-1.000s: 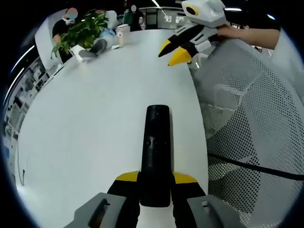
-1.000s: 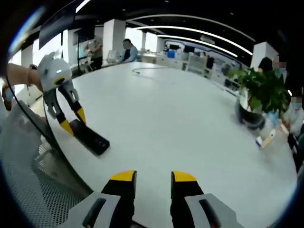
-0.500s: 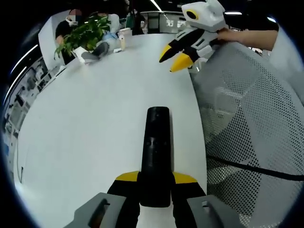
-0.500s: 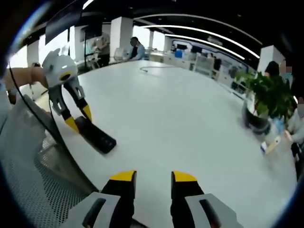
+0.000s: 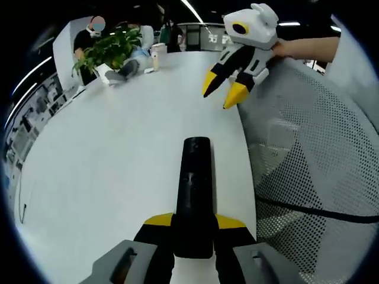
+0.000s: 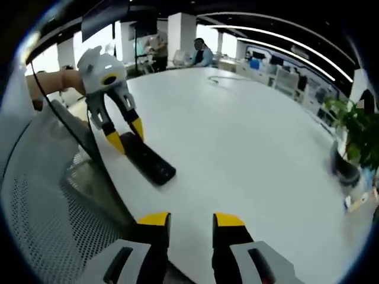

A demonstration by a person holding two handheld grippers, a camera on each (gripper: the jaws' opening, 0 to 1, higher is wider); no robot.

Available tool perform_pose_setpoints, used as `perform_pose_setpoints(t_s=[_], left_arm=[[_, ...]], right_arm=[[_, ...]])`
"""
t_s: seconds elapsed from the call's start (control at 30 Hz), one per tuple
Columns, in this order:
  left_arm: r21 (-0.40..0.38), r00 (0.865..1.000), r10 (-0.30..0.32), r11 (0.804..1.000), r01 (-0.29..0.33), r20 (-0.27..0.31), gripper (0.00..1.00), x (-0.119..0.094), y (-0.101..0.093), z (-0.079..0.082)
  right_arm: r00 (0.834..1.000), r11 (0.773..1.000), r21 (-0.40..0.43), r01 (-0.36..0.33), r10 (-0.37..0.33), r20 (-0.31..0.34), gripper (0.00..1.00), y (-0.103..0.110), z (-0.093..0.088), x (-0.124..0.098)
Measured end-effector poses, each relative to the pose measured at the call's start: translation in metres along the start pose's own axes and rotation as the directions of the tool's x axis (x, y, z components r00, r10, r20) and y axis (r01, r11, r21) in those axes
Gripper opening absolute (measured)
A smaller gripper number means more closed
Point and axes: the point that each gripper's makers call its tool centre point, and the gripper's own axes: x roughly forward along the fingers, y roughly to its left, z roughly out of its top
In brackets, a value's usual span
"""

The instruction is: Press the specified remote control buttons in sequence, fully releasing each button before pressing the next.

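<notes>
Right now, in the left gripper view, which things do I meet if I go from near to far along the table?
Left gripper shut on the black remote control → right gripper, above the table edge → white cup → potted plant.

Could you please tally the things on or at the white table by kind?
Remote control: 1
Grippers: 2, left gripper and right gripper
Potted plant: 1
Cup: 1
Mesh chair: 1
Total: 6
</notes>
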Motion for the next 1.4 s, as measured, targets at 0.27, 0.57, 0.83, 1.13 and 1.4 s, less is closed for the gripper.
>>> perform_pose_setpoints(t_s=[0.27,0.57,0.83,1.13,1.4], left_arm=[[0.004,0.998,-0.006,1.000,0.006,0.060,0.23,0.001,-0.004,0.001],[-0.004,0.998,-0.001,1.000,0.002,0.069,0.23,0.001,-0.004,0.002],[-0.002,0.998,-0.003,1.000,0.003,0.058,0.23,0.001,-0.005,0.002],[-0.001,0.999,-0.003,1.000,0.003,0.050,0.23,0.001,-0.007,0.003],[-0.005,0.999,0.002,1.000,-0.002,0.051,0.23,0.002,-0.008,0.003]], right_arm=[[0.999,0.997,-0.058,-0.050,0.049,-0.022,0.23,0.007,0.012,0.006],[0.992,0.983,-0.147,-0.114,0.104,-0.072,0.21,0.025,0.017,0.012],[0.988,0.970,-0.192,-0.147,0.133,-0.083,0.20,0.031,0.028,0.019],[0.981,0.957,-0.226,-0.179,0.157,-0.112,0.19,0.031,0.036,0.027],[0.980,0.957,-0.221,-0.189,0.168,-0.110,0.08,0.034,0.041,0.034]])
